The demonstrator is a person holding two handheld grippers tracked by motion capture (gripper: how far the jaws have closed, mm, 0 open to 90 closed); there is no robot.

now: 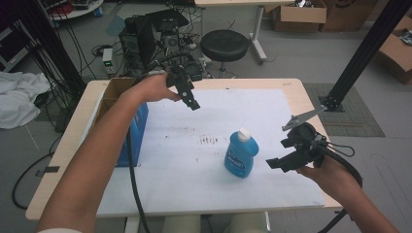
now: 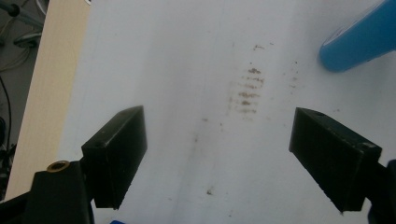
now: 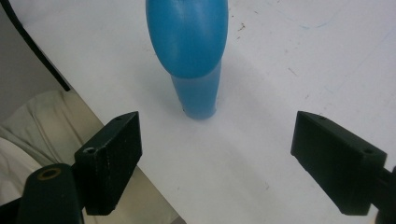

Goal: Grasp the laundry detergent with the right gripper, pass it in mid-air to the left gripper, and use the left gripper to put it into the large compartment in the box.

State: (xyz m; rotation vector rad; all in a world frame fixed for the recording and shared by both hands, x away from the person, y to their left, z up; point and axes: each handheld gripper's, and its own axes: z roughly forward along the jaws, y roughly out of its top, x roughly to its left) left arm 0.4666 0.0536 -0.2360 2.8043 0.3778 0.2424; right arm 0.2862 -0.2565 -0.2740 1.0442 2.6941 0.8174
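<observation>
The place is a lab or workshop. A plain wooden table (image 1: 291,87) with a white sheet (image 1: 204,160) on it stands on a grey floor (image 1: 301,53). Behind it sits a stack of black electronics (image 1: 150,36) with many loose cables (image 1: 73,53) trailing across the floor, and a small green-lit box (image 1: 108,59) beside it. A black round stool (image 1: 224,44) stands near a second white-legged table (image 1: 256,29). Cardboard boxes (image 1: 299,14) lie at the back and on the right. A black metal frame post (image 1: 364,53) rises slantwise at the right, bolted over a dark mat (image 1: 354,111)
</observation>
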